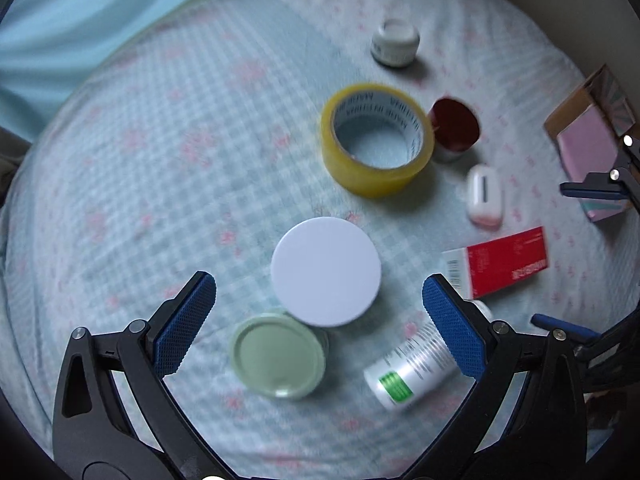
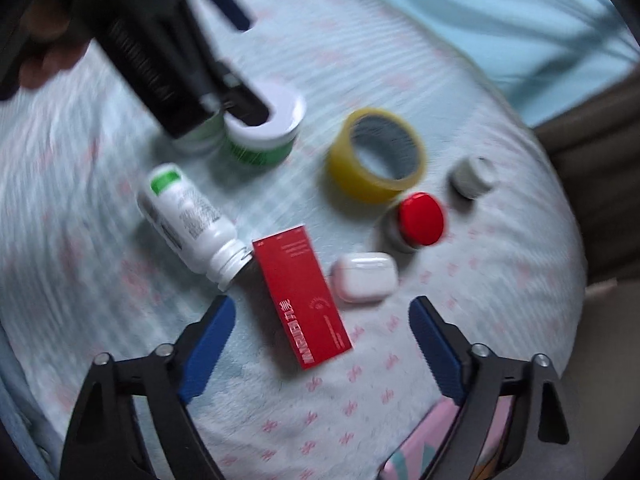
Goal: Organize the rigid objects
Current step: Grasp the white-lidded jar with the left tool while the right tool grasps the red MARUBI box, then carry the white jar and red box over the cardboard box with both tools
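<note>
Both grippers are held wide open and empty above the bed (image 1: 140,152): left gripper (image 1: 319,322) over the white-lidded jar (image 1: 325,271), right gripper (image 2: 322,346) over the red box (image 2: 302,302). Tape roll (image 1: 377,138), red-capped jar (image 2: 420,220), earbud case (image 2: 365,276), toppled white bottle (image 2: 188,220) and small white pot (image 1: 395,42) are scattered near one another on the checked bedcover.

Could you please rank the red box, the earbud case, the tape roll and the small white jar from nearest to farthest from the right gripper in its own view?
From the right gripper:
1. Red box, between the fingers.
2. Earbud case, just beyond, right.
3. Tape roll, mid-bed.
4. Small white jar, far right.
</note>
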Demonstrator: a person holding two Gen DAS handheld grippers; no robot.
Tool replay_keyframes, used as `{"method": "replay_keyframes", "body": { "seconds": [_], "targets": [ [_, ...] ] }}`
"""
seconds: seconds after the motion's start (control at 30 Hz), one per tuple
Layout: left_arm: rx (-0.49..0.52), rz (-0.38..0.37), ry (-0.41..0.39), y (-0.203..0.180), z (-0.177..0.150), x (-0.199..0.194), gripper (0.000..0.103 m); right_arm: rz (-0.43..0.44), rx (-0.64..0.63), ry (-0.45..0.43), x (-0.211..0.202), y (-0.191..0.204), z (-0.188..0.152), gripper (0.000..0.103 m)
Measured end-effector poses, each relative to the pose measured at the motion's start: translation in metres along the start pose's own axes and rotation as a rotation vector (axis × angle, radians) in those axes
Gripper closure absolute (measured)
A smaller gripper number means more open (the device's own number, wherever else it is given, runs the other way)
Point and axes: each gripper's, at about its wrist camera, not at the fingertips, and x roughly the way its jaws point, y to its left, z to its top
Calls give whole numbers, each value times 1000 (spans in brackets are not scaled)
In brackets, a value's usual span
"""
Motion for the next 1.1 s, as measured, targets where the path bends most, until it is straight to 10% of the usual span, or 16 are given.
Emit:
{"method": "replay_keyframes", "body": {
  "seconds": [0.4,0.6,1.1],
  "targets": [
    [-44,-31,100,4,7,63,5,191,-118,136,71,-2,19,45],
    [-43,-34,141,-4,5,84,34,194,-145,173,86,-1,23,61],
    [-87,-46,88,-4,-3,48,35,180,57,193,62,-18,15,63]
  ]
}}
